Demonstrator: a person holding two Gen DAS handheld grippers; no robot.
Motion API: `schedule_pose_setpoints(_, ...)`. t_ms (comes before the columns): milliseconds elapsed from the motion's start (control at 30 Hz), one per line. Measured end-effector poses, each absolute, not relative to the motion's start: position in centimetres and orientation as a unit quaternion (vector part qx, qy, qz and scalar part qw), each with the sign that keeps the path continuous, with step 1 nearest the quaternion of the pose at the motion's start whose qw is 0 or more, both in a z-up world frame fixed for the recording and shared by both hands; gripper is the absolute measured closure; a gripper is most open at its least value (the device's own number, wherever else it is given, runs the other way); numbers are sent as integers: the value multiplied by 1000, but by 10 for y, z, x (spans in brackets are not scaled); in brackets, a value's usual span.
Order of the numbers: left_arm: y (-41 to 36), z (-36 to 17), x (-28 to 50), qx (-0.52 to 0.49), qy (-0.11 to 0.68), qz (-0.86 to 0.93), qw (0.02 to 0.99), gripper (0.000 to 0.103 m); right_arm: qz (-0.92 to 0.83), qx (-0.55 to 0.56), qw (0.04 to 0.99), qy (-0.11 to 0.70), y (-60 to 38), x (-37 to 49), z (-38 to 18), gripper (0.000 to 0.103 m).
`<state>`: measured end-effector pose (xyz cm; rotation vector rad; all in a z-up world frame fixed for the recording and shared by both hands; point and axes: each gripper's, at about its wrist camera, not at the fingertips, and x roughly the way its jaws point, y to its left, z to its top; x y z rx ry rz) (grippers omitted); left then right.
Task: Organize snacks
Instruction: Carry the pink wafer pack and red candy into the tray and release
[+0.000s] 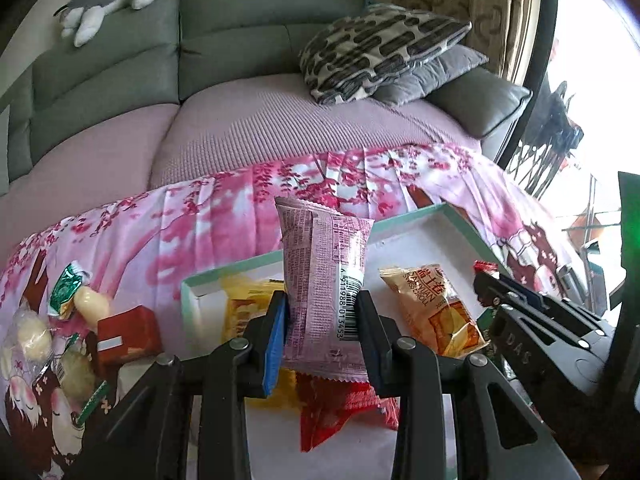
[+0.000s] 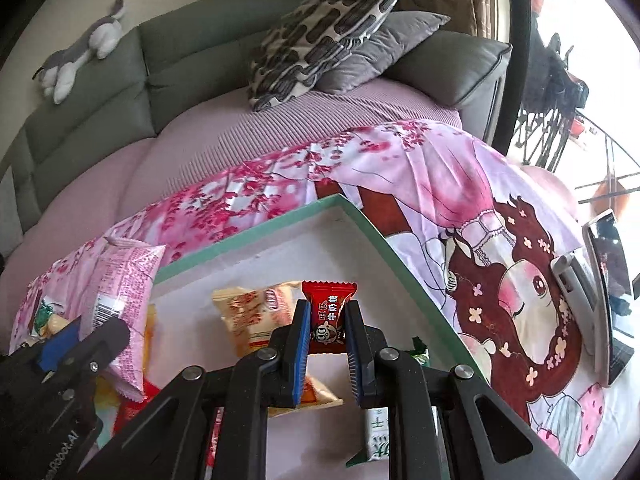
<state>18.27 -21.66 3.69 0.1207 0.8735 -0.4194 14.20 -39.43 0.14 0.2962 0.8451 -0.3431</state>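
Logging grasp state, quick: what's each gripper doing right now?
Left gripper: closed on the pink snack packet.
Right gripper: closed on the red candy.

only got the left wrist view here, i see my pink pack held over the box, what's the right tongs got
Observer: The right tongs are shut on a small red candy.
Operator: is it over the box too
Observer: Yes, it is held above the white floor of the box, near the right wall.
Operator: anything under it i can't see
Observer: A green and white packet lies in the box just below the right tongs, and a beige snack pack lies to the candy's left.
Operator: anything off to the right of the box
Observer: A phone on a stand sits on the cloth there.
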Motion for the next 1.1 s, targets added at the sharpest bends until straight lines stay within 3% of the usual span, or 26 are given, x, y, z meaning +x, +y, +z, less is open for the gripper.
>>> schedule_pose_setpoints(300,-221,33,183,47,435,-190,879,63,-158,149,879,424,-396,141,-5,83)
schedule_pose_setpoints(433,-217,39,181,39,434,-188,880,56,-157,145,880,424,-394,139,-2,81)
schedule_pose_setpoints(567,-210,44,179,39,433,-175,884,46,-154,139,880,428,-391,137,0,52)
schedule_pose_setpoints(667,-205,46,178,42,432,-160,886,37,-151,139,881,426,-389,135,3,50)
schedule_pose_setpoints(967,-187,48,179,42,430,-117,894,13,-137,128,884,427,-381,130,11,21)
schedule_pose_setpoints(1100,-178,46,180,46,428,-96,898,8,-131,125,887,425,-376,130,12,11)
